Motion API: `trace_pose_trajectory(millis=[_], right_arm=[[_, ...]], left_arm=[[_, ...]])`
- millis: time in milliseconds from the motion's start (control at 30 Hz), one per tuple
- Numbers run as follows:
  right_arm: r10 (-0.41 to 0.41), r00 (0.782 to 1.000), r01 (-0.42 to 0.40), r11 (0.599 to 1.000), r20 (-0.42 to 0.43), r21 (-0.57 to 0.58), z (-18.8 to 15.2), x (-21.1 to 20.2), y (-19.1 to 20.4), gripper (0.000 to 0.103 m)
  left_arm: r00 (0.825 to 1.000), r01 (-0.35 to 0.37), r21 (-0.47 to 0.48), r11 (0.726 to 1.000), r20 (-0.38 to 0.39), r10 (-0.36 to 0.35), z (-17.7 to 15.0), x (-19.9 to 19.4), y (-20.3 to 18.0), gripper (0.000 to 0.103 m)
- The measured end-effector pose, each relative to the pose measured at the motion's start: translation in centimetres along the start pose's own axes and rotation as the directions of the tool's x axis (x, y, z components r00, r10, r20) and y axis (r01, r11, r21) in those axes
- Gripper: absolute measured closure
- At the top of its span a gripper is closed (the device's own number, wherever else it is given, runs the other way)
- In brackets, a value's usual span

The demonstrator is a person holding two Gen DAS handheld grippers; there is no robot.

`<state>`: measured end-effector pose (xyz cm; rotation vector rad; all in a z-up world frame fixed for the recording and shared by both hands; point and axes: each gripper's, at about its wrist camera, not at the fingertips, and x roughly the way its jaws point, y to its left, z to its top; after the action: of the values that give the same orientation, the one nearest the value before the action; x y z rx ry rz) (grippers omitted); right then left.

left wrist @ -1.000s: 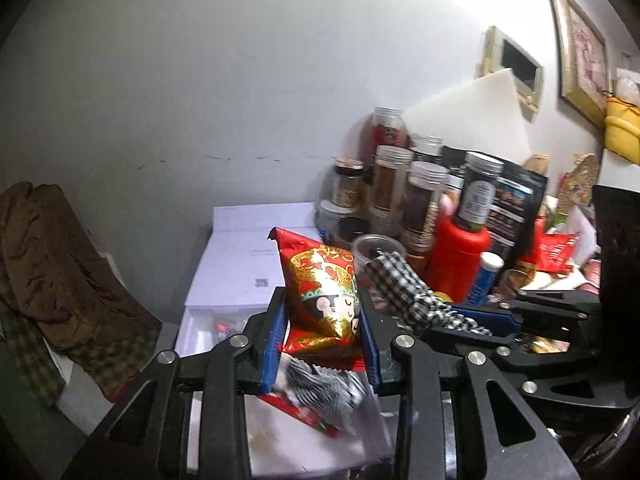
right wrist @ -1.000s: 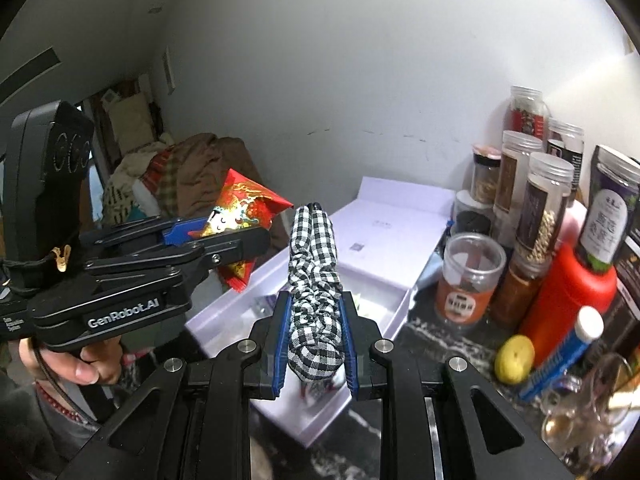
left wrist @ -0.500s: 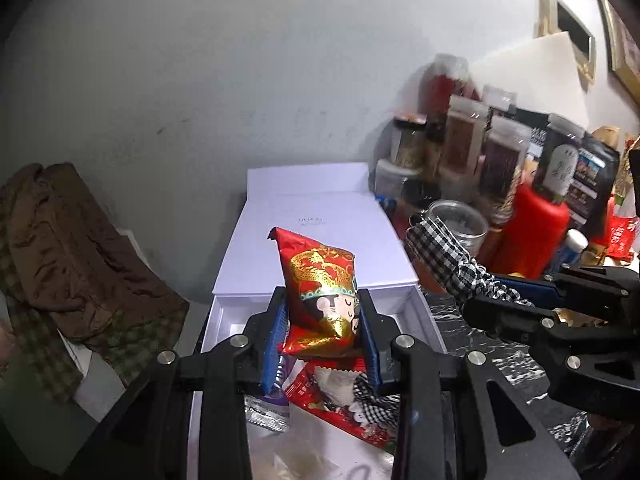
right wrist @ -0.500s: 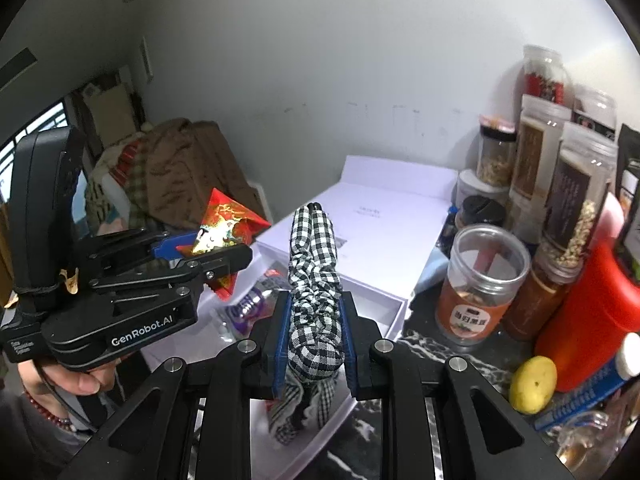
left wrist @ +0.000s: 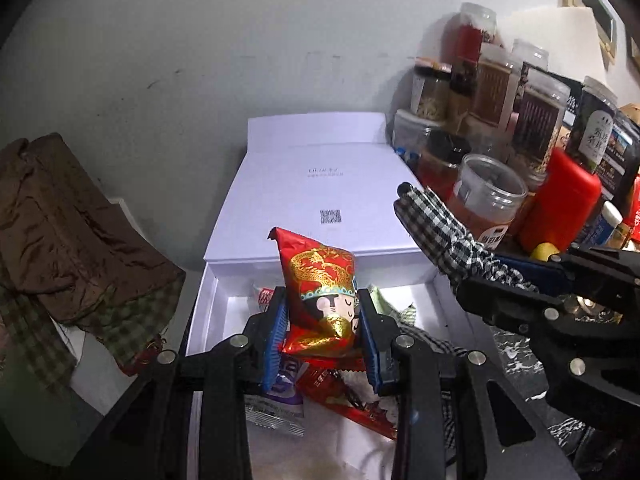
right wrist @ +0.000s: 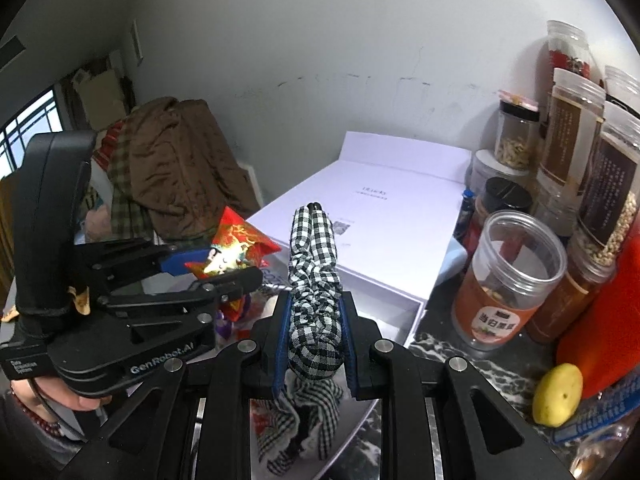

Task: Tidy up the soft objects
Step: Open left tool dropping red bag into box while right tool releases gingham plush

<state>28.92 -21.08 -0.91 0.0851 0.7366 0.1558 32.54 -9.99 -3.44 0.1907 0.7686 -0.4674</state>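
The left gripper clenches a red snack packet upright above the open white box; the right gripper pinches a checkered cloth beside it. Both have dropped closer over the box than a second ago.

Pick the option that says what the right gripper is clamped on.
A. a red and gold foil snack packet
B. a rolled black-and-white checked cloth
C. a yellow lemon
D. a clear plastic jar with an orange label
B: in the right wrist view the right gripper has its blue pads pressed on the rolled black-and-white checked cloth; the red and gold foil snack packet sits in the left gripper.
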Motion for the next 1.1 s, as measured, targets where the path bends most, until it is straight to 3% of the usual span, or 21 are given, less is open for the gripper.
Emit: trace_pose_trajectory(millis=[433,700,767,833,933,1100], right_arm=[[0.002,0.993,-0.002,1.000,-0.118,0.001,-0.4,3.1,-0.6,0.080],[-0.013,0.987,0.011,1.000,-0.157,-0.014,-1.0,4.4,-0.8,0.077],[-0.022,0.988,0.019,1.000,-0.156,-0.021,-0.8,4.1,-0.7,0.072],[-0.029,0.987,0.025,0.999,-0.157,-0.028,-0.7,3.7,-0.7,0.060],[-0.027,0.988,0.022,0.999,-0.151,-0.036,-0.7,2.8,-0.5,0.051],[-0.021,0.989,0.018,1.000,-0.143,-0.021,-0.9,1.4,-0.7,0.046]], left_arm=[[0.995,-0.014,-0.009,1.000,-0.104,0.013,-1.0,3.4,0.4,0.070],[0.991,-0.065,0.025,0.998,-0.119,0.068,-1.0,3.6,-0.5,0.070],[0.989,-0.080,0.026,0.996,-0.127,0.083,-0.9,3.5,-0.6,0.070],[0.987,-0.087,0.024,0.996,-0.134,0.089,-0.8,3.3,-0.7,0.070],[0.977,-0.147,0.032,0.989,-0.151,0.150,-0.7,3.2,-1.1,0.069],[0.971,-0.172,0.009,0.985,-0.165,0.171,-0.6,2.2,-1.1,0.064]])
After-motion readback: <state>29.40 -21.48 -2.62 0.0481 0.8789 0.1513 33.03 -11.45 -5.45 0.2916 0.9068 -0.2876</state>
